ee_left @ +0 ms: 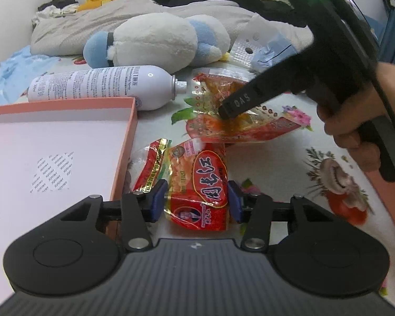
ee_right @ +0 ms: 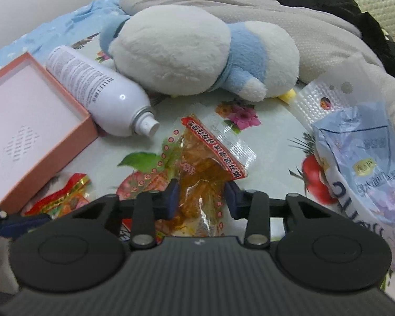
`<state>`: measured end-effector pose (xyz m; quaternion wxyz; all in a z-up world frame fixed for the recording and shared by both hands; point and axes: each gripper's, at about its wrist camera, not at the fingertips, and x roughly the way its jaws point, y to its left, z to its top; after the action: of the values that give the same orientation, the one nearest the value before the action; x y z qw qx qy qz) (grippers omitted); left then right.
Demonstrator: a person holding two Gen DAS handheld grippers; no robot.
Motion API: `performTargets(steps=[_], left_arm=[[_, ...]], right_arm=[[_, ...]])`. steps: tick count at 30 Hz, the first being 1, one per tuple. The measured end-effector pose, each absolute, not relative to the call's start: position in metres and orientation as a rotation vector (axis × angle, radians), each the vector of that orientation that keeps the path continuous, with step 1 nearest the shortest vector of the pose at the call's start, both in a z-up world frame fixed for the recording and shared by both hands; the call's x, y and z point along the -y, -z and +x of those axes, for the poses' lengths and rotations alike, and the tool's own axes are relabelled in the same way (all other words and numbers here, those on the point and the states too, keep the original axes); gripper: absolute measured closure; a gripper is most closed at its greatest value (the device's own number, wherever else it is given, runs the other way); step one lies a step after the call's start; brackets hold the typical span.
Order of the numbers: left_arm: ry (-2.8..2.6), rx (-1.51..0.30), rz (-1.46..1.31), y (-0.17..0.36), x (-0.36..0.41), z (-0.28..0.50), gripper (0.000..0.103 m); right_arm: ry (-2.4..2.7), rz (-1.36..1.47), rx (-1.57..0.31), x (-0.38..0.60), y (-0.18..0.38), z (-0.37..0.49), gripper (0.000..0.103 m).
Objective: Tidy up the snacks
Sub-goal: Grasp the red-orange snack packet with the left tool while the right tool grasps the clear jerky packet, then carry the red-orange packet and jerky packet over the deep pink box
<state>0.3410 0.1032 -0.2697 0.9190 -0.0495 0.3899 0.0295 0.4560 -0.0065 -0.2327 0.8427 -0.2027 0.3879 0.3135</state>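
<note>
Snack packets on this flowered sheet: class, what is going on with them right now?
A person is sorting snacks with a handheld gripper in each hand. The left gripper has its pads against the red snack packet, beside the open pink box. The right gripper is closed on the clear packet of amber snacks. Neither packet is in the box yet. A white spray bottle and a plush toy lie nearby.

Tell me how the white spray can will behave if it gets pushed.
The spray can lies on its side on the flowery cloth, so it will likely roll. Its smooth, glossy body probably slips against claw pads. The pink box beside it may stop a roll that way.
</note>
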Motion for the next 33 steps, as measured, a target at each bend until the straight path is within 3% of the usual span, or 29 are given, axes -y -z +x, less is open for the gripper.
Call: performTargets(steps=[8,13,33], left_arm=[[-0.066,-0.803,-0.191,0.257,-0.1,0.312,0.078],[-0.077,-0.798,-0.249,0.244,-0.097,0.294,0.087],[-0.106,-0.744,-0.386,0.161,-0.08,0.19,0.093]], right_arm=[[-0.591,-0.38,-0.782,0.049,0.203,0.424,0.064],[-0.575,-0.334,-0.772,0.075,0.182,0.394,0.064],[-0.545,-0.107,-0.778,0.152,0.124,0.274,0.064]])
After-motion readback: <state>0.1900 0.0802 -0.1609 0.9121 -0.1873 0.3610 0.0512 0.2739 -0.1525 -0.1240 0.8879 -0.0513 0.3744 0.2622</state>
